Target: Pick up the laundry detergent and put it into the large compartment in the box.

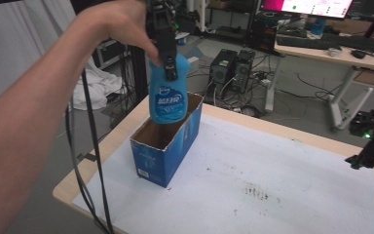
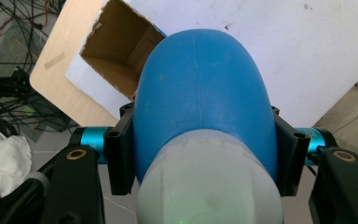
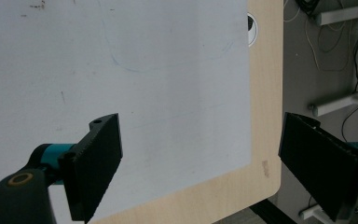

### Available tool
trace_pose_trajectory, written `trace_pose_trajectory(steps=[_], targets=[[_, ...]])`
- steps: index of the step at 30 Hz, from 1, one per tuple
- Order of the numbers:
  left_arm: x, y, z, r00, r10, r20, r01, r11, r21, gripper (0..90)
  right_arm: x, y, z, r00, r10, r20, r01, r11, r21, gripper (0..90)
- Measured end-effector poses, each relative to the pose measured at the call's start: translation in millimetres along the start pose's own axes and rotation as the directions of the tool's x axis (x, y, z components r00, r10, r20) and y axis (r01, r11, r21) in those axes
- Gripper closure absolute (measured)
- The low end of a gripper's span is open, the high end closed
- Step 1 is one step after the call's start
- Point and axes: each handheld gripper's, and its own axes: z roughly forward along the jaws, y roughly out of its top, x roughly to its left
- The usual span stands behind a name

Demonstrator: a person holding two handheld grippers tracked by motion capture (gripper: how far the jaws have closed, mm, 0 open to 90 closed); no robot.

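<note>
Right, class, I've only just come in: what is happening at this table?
A person's left gripper is clamped on the neck of a blue bottle and holds it upright over an open blue cardboard box on the table. The bottle's base sits at the box's opening, partly lowered in, not yet released. The right gripper waits at the table's right edge, jaws wide apart, holding nothing.
</note>
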Motion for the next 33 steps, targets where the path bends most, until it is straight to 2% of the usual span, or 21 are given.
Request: trace_pose_trajectory(steps=[8,15,19,23,28,33], targets=[[4.7,-6.7,2.6,0.9999,-0.015,-0.004,0.015,0.9998,0.01,38.0,0.5,0.3,-0.3,0.9999,-0.01,0.004,0.01,1.0,-0.001,12.6],[5.4,-6.0,10.1,0.9999,-0.016,-0.002,0.016,0.9997,0.016,38.0,0.7,-2.2,-1.2,1.0,-0.004,0.004,0.004,1.0,0.002,12.6],[5.3,-6.4,14.5,0.9997,-0.017,0.017,0.017,0.9998,0.014,38.0,1.0,-4.0,-2.6,1.0,-0.006,0.008,0.006,1.0,0.0,12.6],[4.8,-6.4,19.6,0.9999,-0.015,0.007,0.015,0.9998,0.016,38.0,2.1,-5.0,-4.1,0.9999,-0.004,0.01,0.004,1.0,0.002,12.6],[5.3,-8.9,28.7,0.9998,-0.015,0.01,0.014,0.9998,0.014,38.0,2.1,-4.8,-4.0,0.9998,-0.012,0.013,0.012,1.0,0.003,12.6],[6.3,-12.7,44.3,0.9992,-0.037,0.015,0.037,0.9992,0.016,38.0,3.5,-2.8,-3.3,0.9999,-0.01,0.009,0.01,1.0,0.012,12.6]])
